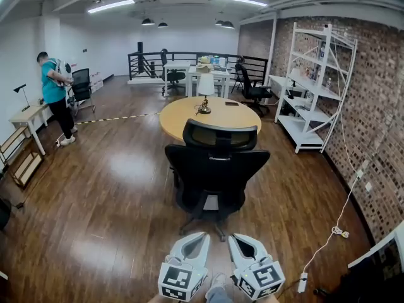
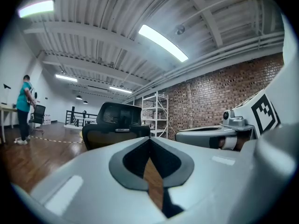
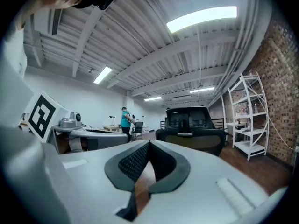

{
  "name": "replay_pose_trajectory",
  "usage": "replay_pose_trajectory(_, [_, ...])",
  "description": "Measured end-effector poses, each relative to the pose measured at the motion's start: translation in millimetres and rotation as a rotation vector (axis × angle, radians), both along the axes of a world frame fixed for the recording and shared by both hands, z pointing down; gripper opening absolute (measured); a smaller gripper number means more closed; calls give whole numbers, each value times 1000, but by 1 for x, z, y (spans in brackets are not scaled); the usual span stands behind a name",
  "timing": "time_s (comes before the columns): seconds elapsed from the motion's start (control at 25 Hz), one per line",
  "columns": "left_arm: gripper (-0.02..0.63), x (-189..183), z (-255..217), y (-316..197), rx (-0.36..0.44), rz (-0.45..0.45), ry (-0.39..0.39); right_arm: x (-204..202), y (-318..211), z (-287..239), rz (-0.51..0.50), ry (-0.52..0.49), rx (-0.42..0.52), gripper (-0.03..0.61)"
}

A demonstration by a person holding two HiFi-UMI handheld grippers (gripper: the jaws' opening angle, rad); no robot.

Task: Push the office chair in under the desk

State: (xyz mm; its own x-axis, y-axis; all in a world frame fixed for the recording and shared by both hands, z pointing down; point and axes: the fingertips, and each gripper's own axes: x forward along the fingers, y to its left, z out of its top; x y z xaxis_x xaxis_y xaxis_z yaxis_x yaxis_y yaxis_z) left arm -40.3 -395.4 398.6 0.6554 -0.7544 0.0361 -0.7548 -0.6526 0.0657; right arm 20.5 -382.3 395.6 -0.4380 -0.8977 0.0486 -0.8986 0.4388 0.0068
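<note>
A black office chair (image 1: 214, 169) with a mesh headrest stands on the wood floor, its back toward me. Its front faces the round wooden desk (image 1: 183, 115) just beyond it, and the seat is not under the top. My left gripper (image 1: 199, 237) and right gripper (image 1: 236, 238) hang side by side low in the head view, short of the chair's base and apart from it. Both are shut with nothing between the jaws. In the left gripper view the chair (image 2: 117, 125) rises past the closed left gripper (image 2: 149, 140). The right gripper view shows the chair (image 3: 189, 125) beyond the closed right gripper (image 3: 148, 144).
A table lamp (image 1: 205, 87) and a small dark object stand on the round desk. White shelving (image 1: 312, 87) lines the brick wall at right. A person in a teal shirt (image 1: 53, 96) stands far left by a small table (image 1: 28, 115). A white cable and power strip (image 1: 303, 281) lie on the floor at right.
</note>
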Motion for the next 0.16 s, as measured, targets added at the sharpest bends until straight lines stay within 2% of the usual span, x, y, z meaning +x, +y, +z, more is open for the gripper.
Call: replay_pose_trajectory(0.16, [17,-3,0,4,14,-2,-17,-2,4,2,3,-3,-6,0])
